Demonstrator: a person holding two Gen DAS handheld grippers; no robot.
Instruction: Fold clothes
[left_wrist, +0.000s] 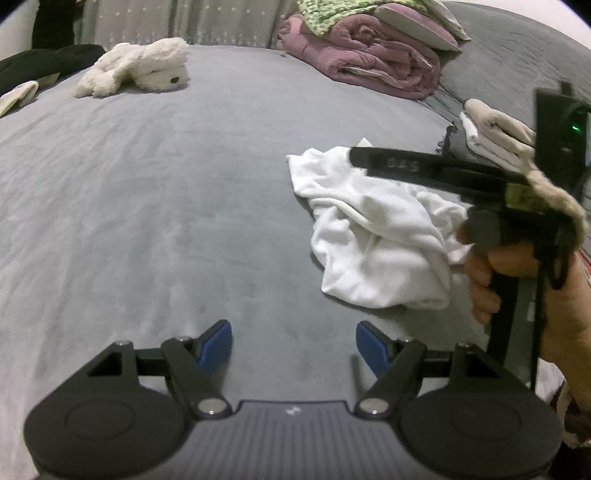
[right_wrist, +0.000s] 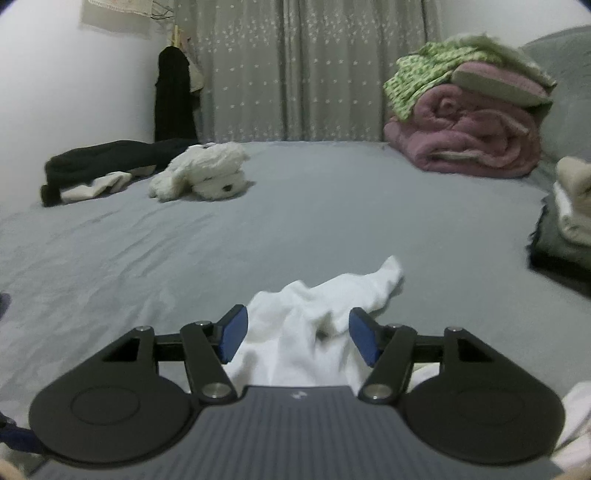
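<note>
Taking the crumpled white cotton garment (left_wrist: 373, 229) as the landmark, everything lies on a bed with a grey sheet (left_wrist: 166, 184). Far to the garment's left, at the bed's far edge, sits a heap of black clothing (right_wrist: 110, 158) with a cream cloth (right_wrist: 96, 186) against it. Just right of that heap, still well left of and beyond the garment, a fluffy white plush dog (left_wrist: 140, 66) lies on its side. The left claw (left_wrist: 293, 345) hovers over bare sheet, nearer the camera than the garment and to its left, its 2 blue pads spread apart with nothing between them. The right claw (right_wrist: 295, 338) is also spread; in the right wrist view the garment (right_wrist: 321, 314) lies between its blue pads, which do not press it. Beyond the garment to the right, a rolled pink quilt (right_wrist: 465, 136) carries a green patterned cloth (right_wrist: 417, 83). Just right of the garment, a folded beige stack (left_wrist: 495, 127) rests on dark grey fabric (right_wrist: 554, 243).
</note>
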